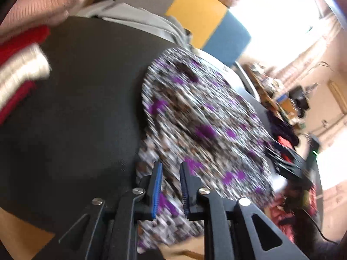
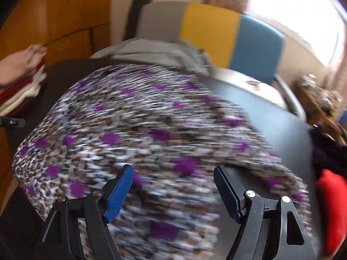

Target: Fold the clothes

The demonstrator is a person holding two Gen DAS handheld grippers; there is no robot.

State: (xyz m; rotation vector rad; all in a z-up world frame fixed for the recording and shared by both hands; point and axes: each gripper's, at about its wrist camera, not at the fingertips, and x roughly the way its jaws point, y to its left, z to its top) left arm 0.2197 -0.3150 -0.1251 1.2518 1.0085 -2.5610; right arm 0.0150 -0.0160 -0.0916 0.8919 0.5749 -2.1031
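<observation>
A patterned garment (image 1: pixel 201 117), white and brown with purple spots, lies spread on a dark table (image 1: pixel 82 99). It also fills the middle of the right wrist view (image 2: pixel 141 138). Both views are motion-blurred. My left gripper (image 1: pixel 171 169) hovers over the garment's near edge with its blue pads a narrow gap apart; whether cloth is pinched between them is unclear. My right gripper (image 2: pixel 173 173) is wide open above the garment and holds nothing.
A stack of folded red, white and pink clothes (image 1: pixel 23 49) sits at the table's left side (image 2: pixel 21 80). A grey garment (image 2: pixel 156 54) lies at the far edge. A red item (image 2: pixel 334 208) and dark clothes (image 2: pixel 329 151) are on the right.
</observation>
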